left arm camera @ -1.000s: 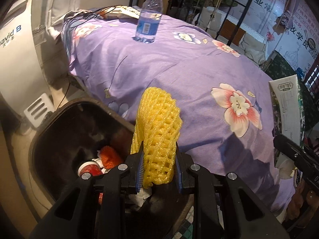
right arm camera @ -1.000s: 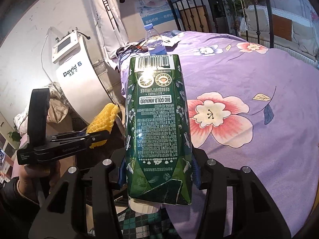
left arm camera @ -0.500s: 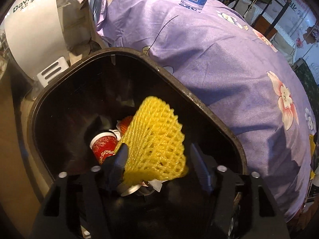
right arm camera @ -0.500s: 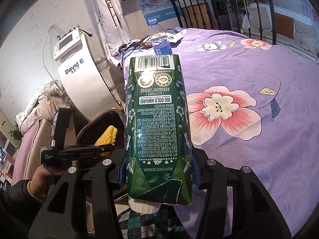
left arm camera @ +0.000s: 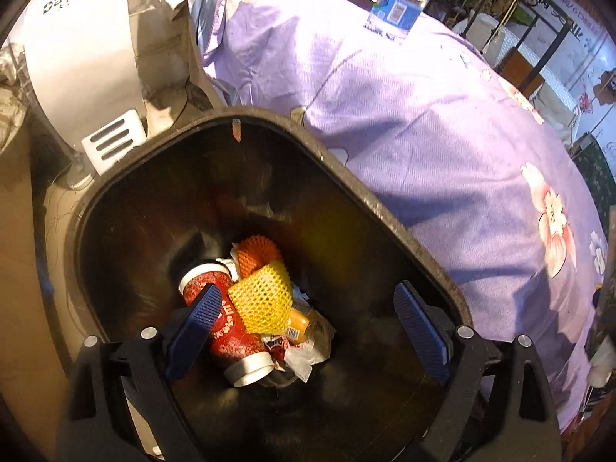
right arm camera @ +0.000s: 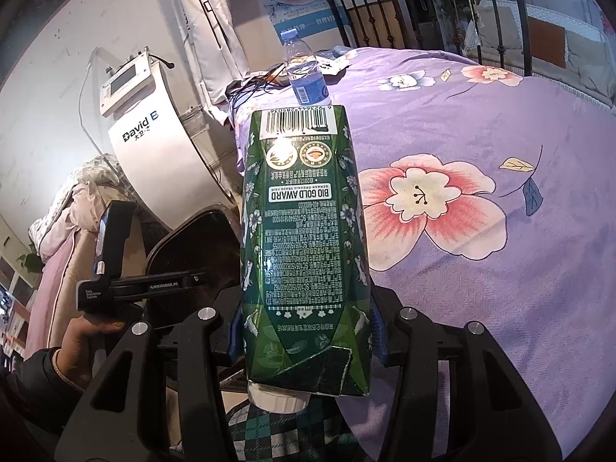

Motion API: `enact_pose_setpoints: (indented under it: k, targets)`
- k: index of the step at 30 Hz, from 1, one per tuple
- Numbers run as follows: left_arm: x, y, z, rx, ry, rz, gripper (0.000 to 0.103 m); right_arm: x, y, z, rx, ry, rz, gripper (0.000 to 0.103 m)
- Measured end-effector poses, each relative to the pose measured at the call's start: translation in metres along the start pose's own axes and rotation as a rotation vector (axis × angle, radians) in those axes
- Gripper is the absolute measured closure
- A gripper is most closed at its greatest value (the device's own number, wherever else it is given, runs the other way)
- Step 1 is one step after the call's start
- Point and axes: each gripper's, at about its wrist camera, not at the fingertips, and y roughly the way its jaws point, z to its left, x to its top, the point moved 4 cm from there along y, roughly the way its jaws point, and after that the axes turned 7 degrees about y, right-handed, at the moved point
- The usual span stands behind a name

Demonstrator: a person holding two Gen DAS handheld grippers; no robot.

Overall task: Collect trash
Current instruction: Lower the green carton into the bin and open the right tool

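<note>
The yellow foam net lies at the bottom of the black trash bin, on top of a red paper cup, an orange net and wrappers. My left gripper hangs over the bin mouth, its jaws opening wide with nothing between them. In the right wrist view my right gripper is shut on a dark green drink carton, held upside down over the bed's edge. The left gripper's body and the hand holding it show beside the bin.
A bed with a purple flowered cover fills the right side, with a water bottle standing on it. A white machine stands left of the bin. A black metal bedframe runs along the back.
The left gripper moved over the bin and tilted down, then its jaws spread and the yellow net dropped onto the trash. The right gripper and carton stayed still.
</note>
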Motion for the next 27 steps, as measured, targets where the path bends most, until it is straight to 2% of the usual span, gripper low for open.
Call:
enact_pose_setpoints:
  k: [6,11,19,27]
  targets:
    - [0.020,-0.032,0.006,0.058,-0.020,-0.122,0.012,-0.002,0.012,0.011,0.029,-0.033,0.038,0.054]
    - [0.033,-0.057,0.019,0.096,-0.045,-0.202,0.010,-0.010,0.036,0.035,0.087,-0.081,0.101,0.054]
    - [0.044,-0.081,0.043,0.134,-0.084,-0.266,0.009,-0.034,0.086,0.089,0.176,-0.184,0.227,0.054]
    - [0.039,-0.085,0.069,0.150,-0.146,-0.275,0.009,-0.049,0.127,0.120,0.186,-0.251,0.315,0.054]
